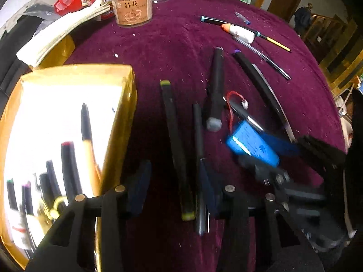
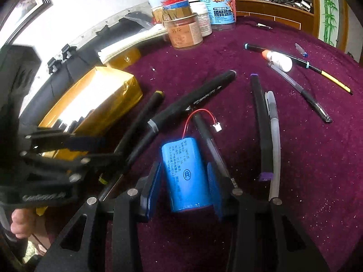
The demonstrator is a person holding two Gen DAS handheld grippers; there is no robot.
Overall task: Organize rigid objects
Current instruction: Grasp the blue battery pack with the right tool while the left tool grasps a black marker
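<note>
A gold box (image 1: 127, 95) holding several markers stands at the left on the purple cloth. My left gripper (image 1: 174, 181) is open astride a yellow-capped black marker (image 1: 174, 140) that lies on the cloth; a thin black pen (image 1: 199, 158) lies beside its right finger. My right gripper (image 2: 185, 181) has its blue pads on both sides of a blue battery pack (image 2: 185, 172) with red wire, which also shows in the left wrist view (image 1: 251, 145). Whether the pads press it I cannot tell. More markers and pens (image 2: 192, 99) lie scattered ahead.
Jars and tins (image 2: 183, 31) stand at the table's far edge, with a stack of papers (image 2: 131, 43) to their left. A white glue bottle (image 2: 279, 60), a purple-capped marker (image 2: 261, 124) and clear pens (image 2: 299, 88) lie on the right.
</note>
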